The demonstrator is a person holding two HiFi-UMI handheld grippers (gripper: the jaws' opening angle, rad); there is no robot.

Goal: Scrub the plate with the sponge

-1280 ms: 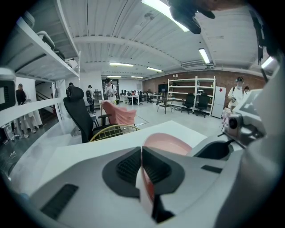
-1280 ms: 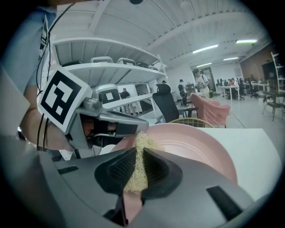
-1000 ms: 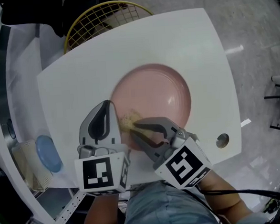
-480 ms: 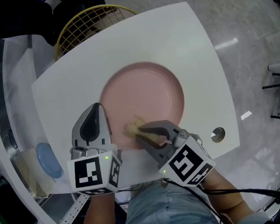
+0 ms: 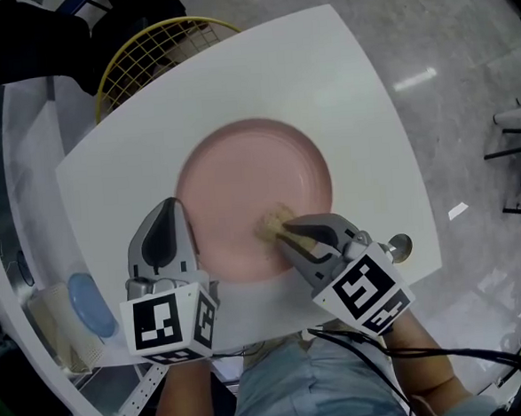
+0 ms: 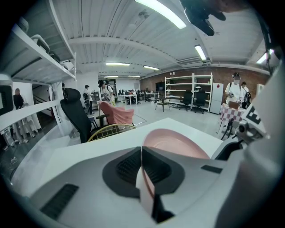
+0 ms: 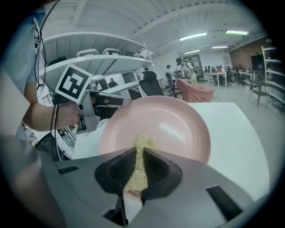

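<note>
The pink plate is lying flat near the middle of the white worktop. The left hand-held gripper is reaching in at the plate's left side; its own view shows the jaws clamping shut on the plate's thin rim. The right hand-held gripper is coming in from the near right, its jaws squeezing a yellowish, fibrous sponge. The sponge's free end is sticking out past the fingertips and is resting on the plate's inner surface, in the part nearest the person. A yellow wire basket is showing beyond the worktop's far left corner, partly hidden by the worktop's edge.
</note>
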